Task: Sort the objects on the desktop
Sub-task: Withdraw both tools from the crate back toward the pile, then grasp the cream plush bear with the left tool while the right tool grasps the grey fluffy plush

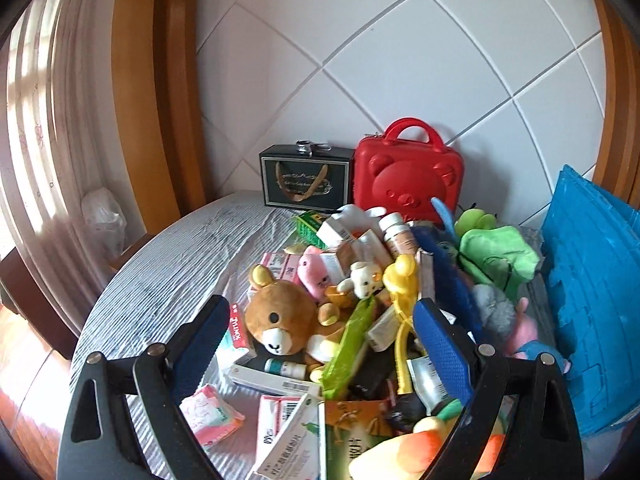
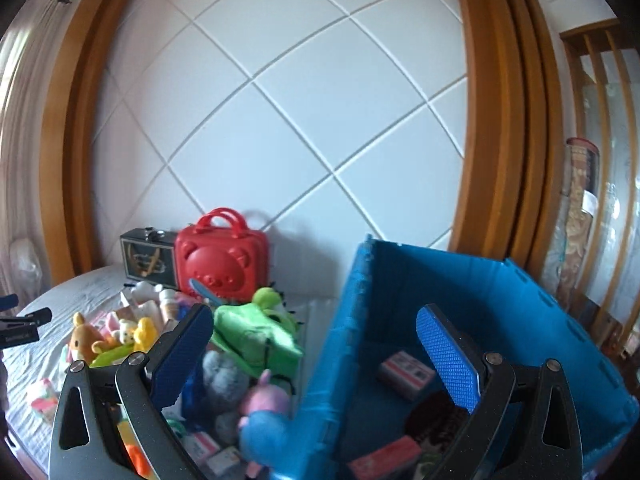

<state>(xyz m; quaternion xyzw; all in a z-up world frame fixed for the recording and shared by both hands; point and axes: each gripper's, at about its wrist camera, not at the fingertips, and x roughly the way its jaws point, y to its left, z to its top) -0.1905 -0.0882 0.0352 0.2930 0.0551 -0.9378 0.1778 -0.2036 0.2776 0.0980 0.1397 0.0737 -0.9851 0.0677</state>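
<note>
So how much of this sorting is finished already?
Only a start. A few small boxes already lie inside the blue bin. Nothing is in hand: the left claw and right claw are both open and empty. The pile of plush toys and medicine boxes remains on the table.

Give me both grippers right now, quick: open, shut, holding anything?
Left gripper: open, holding nothing, above the toy pile.
Right gripper: open, holding nothing, over the blue bin's near wall.
</note>
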